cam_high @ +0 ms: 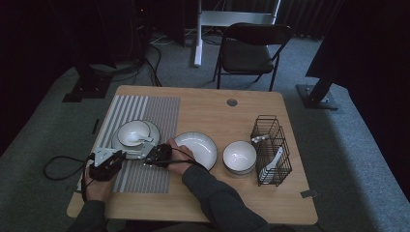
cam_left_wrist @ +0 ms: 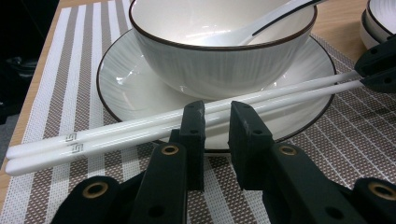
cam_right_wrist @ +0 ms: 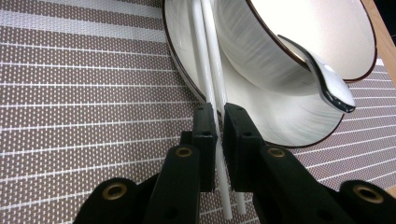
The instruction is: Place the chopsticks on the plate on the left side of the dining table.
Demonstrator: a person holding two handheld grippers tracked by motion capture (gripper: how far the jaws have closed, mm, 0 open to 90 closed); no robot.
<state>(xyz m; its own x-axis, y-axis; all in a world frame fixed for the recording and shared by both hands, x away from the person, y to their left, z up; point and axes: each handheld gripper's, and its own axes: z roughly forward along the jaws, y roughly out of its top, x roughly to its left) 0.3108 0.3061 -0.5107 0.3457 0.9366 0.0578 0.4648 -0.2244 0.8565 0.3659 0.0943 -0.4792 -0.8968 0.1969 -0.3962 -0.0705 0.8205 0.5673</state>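
Chopsticks (cam_right_wrist: 211, 79) pinched by right gripper (cam_right_wrist: 219, 122), lying across plate (cam_left_wrist: 126, 88) lower-centre; left gripper (cam_left_wrist: 215, 122) slightly spread, empty. Final placement pending.

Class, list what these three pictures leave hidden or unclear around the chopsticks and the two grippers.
- Chopsticks, left gripper view: the stretch behind the left gripper is hidden; whether its pads touch them is unclear.
- Right gripper view: the right gripper covers part of the chopsticks.
- Spoon, right gripper view: its scoop is hidden inside the bowl.
- High view: the chopsticks are too small and dim.
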